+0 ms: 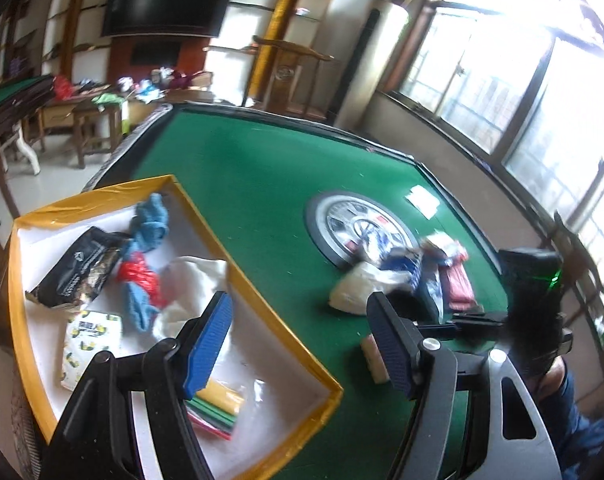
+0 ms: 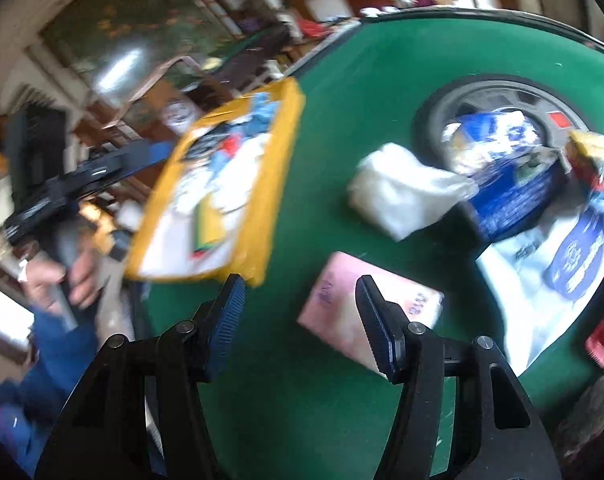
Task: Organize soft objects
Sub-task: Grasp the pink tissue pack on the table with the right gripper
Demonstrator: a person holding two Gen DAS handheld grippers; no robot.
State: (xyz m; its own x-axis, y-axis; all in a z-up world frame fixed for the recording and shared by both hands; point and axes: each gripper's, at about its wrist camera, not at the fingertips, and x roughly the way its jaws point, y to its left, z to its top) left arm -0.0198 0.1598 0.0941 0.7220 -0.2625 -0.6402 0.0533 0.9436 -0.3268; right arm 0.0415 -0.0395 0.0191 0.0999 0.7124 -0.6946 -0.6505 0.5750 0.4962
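Green felt table carries a yellow-rimmed box at its left edge and a loose heap of packets by the round centre hub. Only the left wrist view shows the box's contents sharply: black pouch, blue cloth, white cloth. Only the right wrist view shows the pink packet whole, lying just beyond the right gripper, whose fingers are spread and empty. The left gripper hangs above the box's right rim, fingers likewise apart.

Pink packet lies flat on green felt; white pouch nearby, beside heaped bags.
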